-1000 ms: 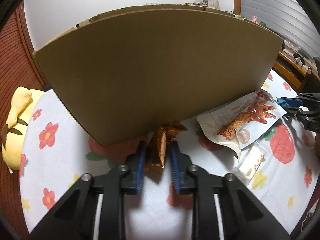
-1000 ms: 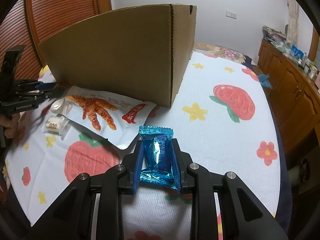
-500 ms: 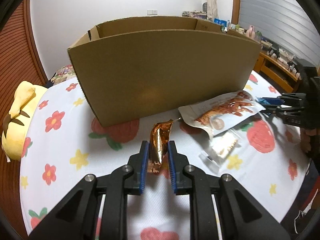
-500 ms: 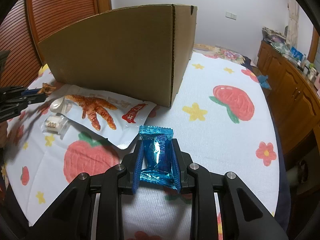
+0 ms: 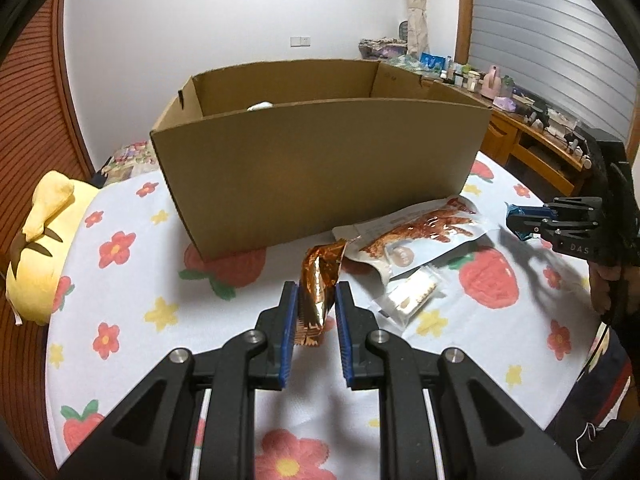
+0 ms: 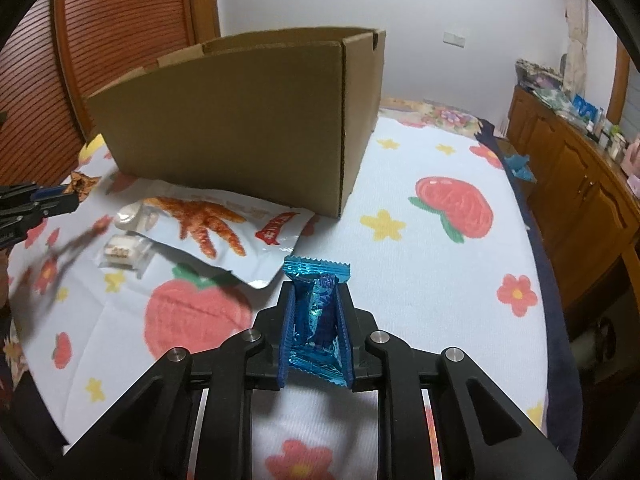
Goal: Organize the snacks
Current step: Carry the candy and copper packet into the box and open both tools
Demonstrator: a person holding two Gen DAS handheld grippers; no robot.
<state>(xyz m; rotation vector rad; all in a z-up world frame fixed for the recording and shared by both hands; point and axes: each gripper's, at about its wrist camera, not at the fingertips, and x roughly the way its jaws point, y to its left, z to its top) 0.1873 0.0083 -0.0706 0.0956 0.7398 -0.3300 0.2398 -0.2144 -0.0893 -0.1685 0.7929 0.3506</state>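
left gripper (image 5: pixel 316 312) pinches a crinkled copper foil packet (image 5: pixel 318 280); right gripper (image 6: pixel 316 320) pinches a shiny blue wrapper (image 6: pixel 316 308).

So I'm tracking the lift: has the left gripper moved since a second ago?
Yes. The left gripper rose and backed away from the cardboard box, whose inside now shows.

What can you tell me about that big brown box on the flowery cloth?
The cardboard box is plain brown corrugated board, long and rectangular, with no lid or raised flaps showing, so its top is open. It stands upright on the flower-and-strawberry cloth. A small notch cuts one end wall near the rim. Something pale peeks above the near wall from inside. The chicken-foot snack pouch lies at the foot of its long wall; neither gripper touches the box.
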